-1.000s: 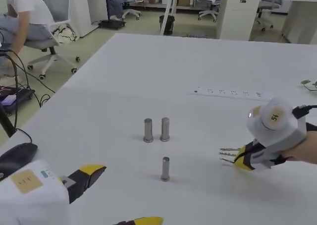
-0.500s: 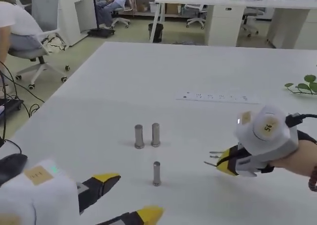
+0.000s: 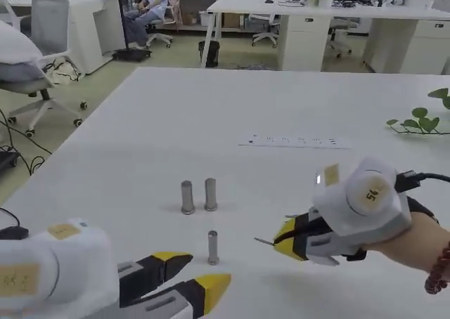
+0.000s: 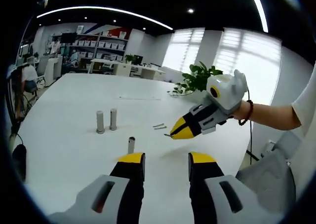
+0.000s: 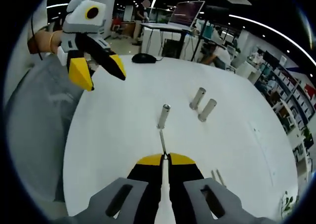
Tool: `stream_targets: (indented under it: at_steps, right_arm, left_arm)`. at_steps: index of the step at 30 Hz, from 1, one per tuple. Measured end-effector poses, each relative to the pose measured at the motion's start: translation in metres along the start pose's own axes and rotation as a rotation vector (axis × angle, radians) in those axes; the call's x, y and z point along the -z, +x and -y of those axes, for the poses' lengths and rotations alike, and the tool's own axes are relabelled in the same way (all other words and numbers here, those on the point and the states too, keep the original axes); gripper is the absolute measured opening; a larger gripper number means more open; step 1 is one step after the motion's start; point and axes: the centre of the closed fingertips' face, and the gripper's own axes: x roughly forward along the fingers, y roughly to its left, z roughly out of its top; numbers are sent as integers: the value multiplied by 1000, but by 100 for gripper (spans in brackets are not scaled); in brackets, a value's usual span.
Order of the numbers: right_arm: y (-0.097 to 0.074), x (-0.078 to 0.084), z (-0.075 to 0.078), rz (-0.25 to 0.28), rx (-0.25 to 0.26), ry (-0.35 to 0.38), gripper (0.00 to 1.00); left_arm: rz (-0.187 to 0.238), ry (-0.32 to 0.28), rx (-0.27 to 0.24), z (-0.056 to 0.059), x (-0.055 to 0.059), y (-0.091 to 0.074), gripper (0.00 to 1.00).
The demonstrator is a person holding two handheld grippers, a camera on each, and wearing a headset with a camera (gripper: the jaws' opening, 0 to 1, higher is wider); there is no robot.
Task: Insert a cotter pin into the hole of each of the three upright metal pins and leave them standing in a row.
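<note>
We watch the right gripper on the move. It has come away from the loose cotter pins lying on the table and now hangs much nearer the front metal pin. Its jaws are pressed together on a cotter pin, whose tip points at that pin's top. We see the left gripper has pushed further in from the near edge too, jaws apart, closing on the same pin from the other side.
</note>
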Motion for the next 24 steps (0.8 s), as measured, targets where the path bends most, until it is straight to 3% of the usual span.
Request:
stream_targets:
  at_steps: [10, 24]
  right_arm:
    - [-4, -26, -23, 75, -30, -45, 4]
    - [-6, -47, -48, 154, -81, -85, 4]
  left_arm:
    - [2, -113, 40, 6, 2, 9, 24]
    - [19, -196, 65, 12, 2, 16, 13]
